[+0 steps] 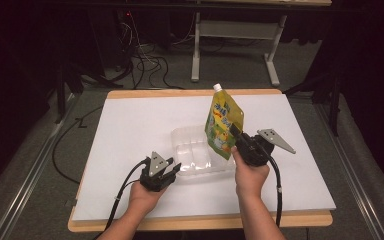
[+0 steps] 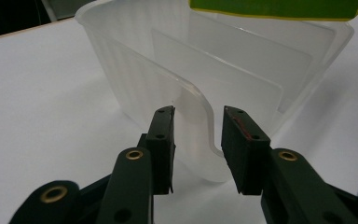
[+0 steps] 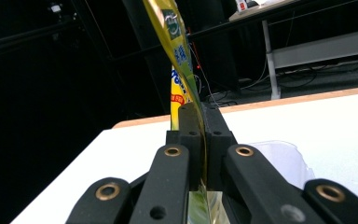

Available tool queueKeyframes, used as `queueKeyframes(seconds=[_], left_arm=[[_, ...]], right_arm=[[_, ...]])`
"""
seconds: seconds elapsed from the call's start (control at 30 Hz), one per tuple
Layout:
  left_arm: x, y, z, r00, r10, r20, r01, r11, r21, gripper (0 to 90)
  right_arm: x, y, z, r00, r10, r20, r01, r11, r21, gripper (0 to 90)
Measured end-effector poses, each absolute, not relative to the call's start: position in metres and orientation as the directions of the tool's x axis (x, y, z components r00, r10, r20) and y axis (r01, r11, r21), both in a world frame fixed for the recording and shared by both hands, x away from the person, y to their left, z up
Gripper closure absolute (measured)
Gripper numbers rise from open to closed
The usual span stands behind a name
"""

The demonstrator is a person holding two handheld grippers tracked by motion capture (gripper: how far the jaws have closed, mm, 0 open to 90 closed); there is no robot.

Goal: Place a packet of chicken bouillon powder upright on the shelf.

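A clear plastic container with inner dividers sits mid-table on the white board. My left gripper is at its near-left corner; in the left gripper view the jaws straddle the curved corner wall, with a small gap still showing at the right-hand pad, so it is open. My right gripper is shut on the edge of a yellow-green spouted pouch, held upright and a little tilted over the container's right half. In the right gripper view the pouch is seen edge-on between the closed jaws.
The white board lies on a wooden tabletop with its edge nearest the person. Beyond the table, cables lie on the floor beside a white desk frame. Bare board lies to the left and right of the container.
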State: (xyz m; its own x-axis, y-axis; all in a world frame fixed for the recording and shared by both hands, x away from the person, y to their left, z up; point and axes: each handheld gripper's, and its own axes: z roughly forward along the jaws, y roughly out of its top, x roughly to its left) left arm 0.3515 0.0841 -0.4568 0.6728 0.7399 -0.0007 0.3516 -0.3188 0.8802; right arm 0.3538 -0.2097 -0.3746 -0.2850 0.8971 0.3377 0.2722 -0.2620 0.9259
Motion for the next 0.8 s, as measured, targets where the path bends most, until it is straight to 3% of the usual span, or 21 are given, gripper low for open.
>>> queueKeyframes(seconds=[0.8], left_arm=[[0.350, 0.083, -0.456, 0.667, 0.745, 0.018, 0.345, -0.331, 0.878, 66.6]], right_arm=[[0.361, -0.189, -0.377, -0.285, 0.897, 0.339, 0.317, -0.246, 0.916, 90.0]])
